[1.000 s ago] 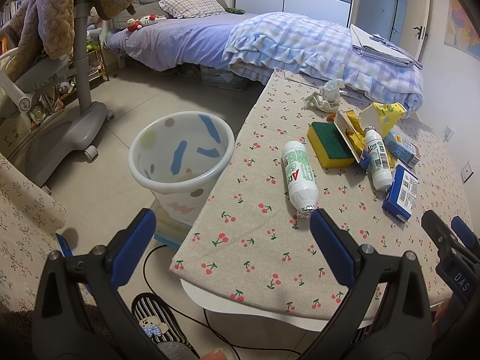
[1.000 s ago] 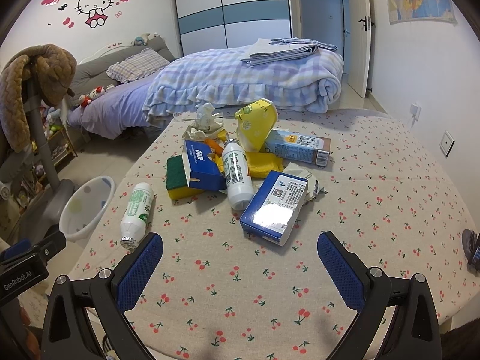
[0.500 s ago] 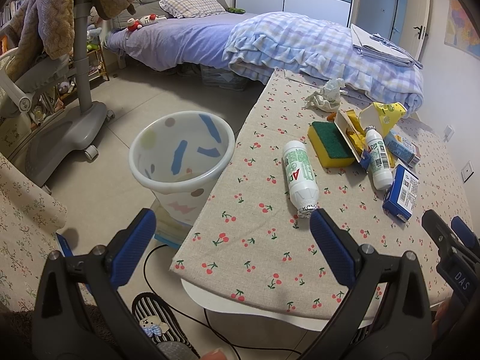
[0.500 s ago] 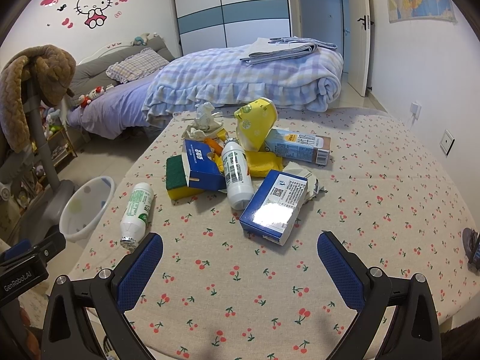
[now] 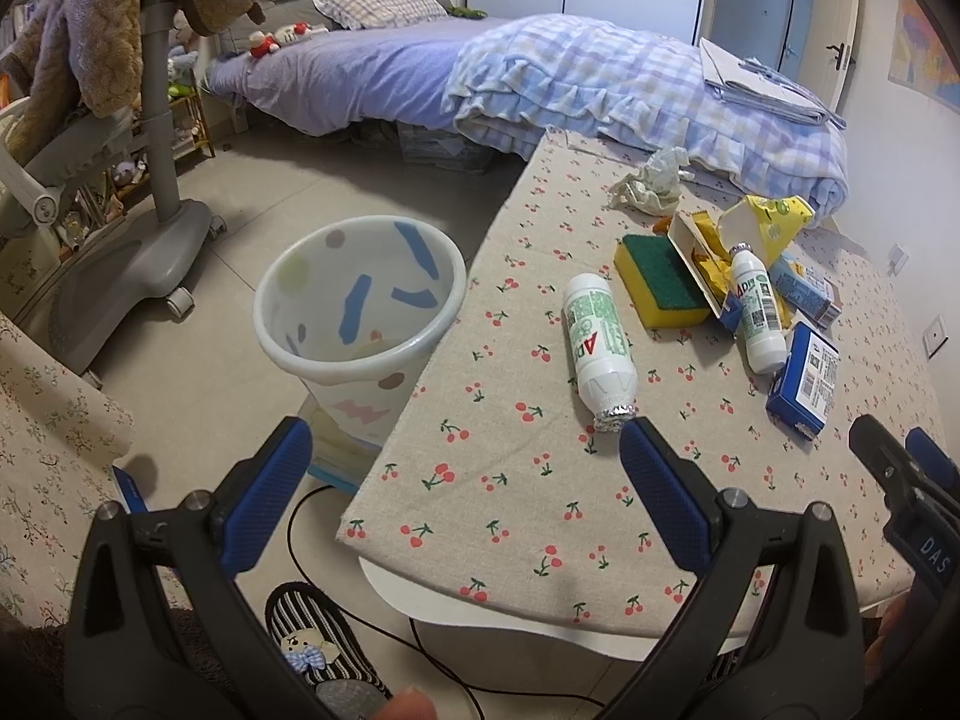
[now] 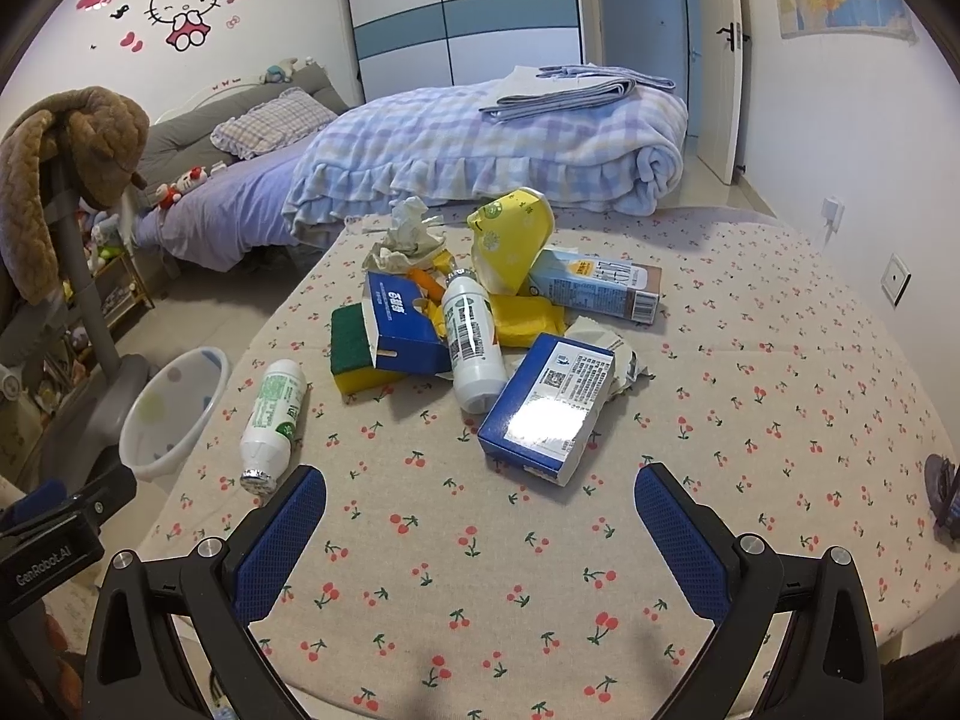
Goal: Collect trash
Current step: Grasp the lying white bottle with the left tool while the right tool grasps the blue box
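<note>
**Both grippers wait open over the cherry cloth**

Nothing has moved since the earlier frames; both views stay as they were. Left gripper (image 5: pixel 465 450) has its jaws wide apart and empty, low in the frame. Between them sits the corner of the table (image 5: pixel 540 516), and the white bottle with green label (image 5: pixel 600 348) lies on its side just above the right finger, foil cap toward it, not touching. At left centre, on the floor beside the table edge, stands the white trash bin (image 5: pixel 360 300) with coloured spots.

Right gripper (image 6: pixel 480 501) is also wide open and holds nothing. Above its jaws, near the middle of the frame, lies the blue box (image 6: pixel 549 408), and behind it the pile: a second white bottle (image 6: pixel 474 342), a yellow-green sponge (image 6: pixel 354 354), a yellow carton (image 6: pixel 510 240), a crumpled tissue (image 6: pixel 405 234).

The cloth has a cherry print. A bed (image 6: pixel 480 138) with checked blanket fills the upper part.
</note>
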Tool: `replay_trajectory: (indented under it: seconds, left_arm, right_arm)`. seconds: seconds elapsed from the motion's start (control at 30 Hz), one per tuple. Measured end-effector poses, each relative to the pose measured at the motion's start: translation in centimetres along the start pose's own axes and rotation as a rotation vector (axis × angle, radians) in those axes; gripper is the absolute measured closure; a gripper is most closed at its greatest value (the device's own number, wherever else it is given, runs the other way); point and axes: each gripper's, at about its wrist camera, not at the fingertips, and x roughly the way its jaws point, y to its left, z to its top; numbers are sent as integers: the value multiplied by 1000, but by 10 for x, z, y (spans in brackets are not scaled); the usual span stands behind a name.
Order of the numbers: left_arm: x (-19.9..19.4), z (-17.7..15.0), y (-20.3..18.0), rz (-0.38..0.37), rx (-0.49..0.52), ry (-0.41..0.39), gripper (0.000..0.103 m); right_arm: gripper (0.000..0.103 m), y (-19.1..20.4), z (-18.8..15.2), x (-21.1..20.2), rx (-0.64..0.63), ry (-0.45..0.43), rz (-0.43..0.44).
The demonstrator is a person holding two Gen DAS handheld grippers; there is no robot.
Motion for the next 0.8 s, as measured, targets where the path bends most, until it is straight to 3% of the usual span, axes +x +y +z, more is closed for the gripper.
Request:
replay_trajectory:
  seconds: [0.3, 0.53, 0.8]
  left_arm:
    - [19, 19, -7, -65, 47, 115, 1]
    - [38, 44, -25, -136, 133, 206, 1]
    - [79, 62, -40, -211, 150, 296, 2]
  right_arm:
    - [0, -21, 35, 8, -1, 111, 28]
    - [0, -47, 61, 54, -9, 331, 59]
    - [0, -51, 60, 102, 30, 463, 96]
